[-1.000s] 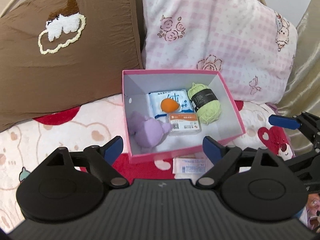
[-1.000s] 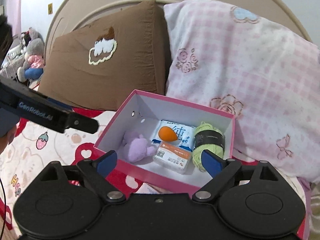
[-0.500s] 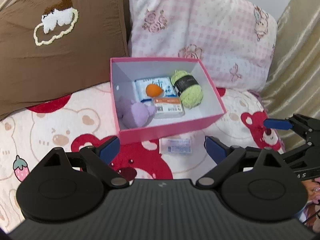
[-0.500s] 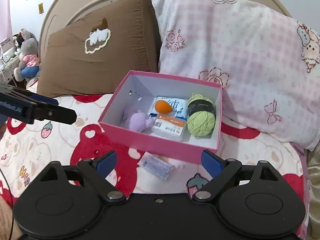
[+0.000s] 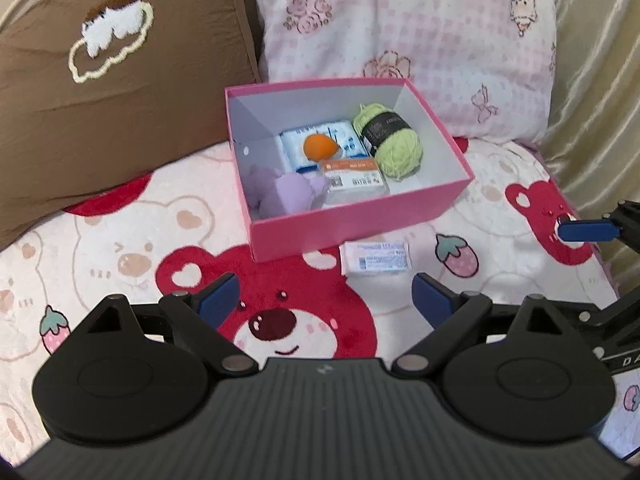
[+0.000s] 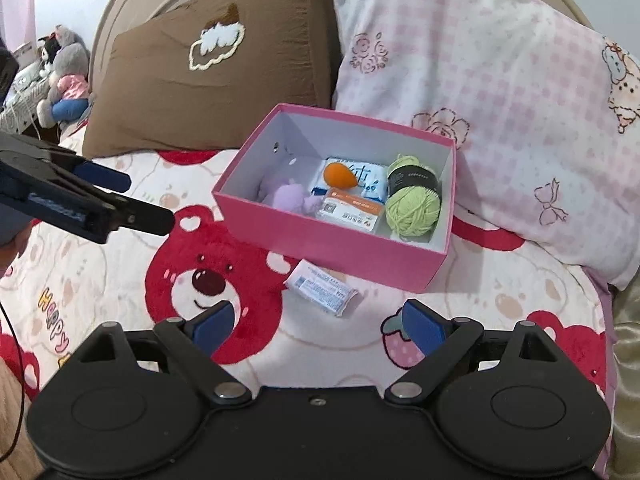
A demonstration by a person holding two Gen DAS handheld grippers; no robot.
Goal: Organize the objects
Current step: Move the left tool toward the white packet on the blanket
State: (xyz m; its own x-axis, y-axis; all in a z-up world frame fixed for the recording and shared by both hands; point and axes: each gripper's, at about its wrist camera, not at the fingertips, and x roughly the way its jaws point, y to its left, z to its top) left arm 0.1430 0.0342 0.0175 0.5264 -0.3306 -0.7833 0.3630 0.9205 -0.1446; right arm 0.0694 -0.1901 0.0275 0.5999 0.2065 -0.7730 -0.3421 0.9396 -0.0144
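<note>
A pink box (image 5: 360,220) (image 6: 332,244) stands on the bed and holds a green yarn ball (image 5: 394,146) (image 6: 412,204), an orange egg-shaped sponge (image 5: 318,146) (image 6: 340,175), a white wipes pack (image 5: 304,152), an orange-labelled packet (image 5: 354,180) (image 6: 350,212) and a purple plush (image 5: 286,196) (image 6: 286,196). A small pink-white tissue packet (image 5: 376,259) (image 6: 322,290) lies on the blanket just in front of the box. My left gripper (image 5: 326,298) is open and empty, short of the packet. My right gripper (image 6: 316,322) is open and empty, just behind the packet.
A brown pillow (image 5: 100,80) and a pink checked pillow (image 5: 420,40) lean behind the box. The bed has a bear-print blanket (image 5: 120,260). A gold curtain (image 5: 592,100) hangs at the right. Stuffed toys (image 6: 60,76) sit far left.
Both grippers have pulled back from the box and stayed open. The tissue packet in front of the box has come into full view.
</note>
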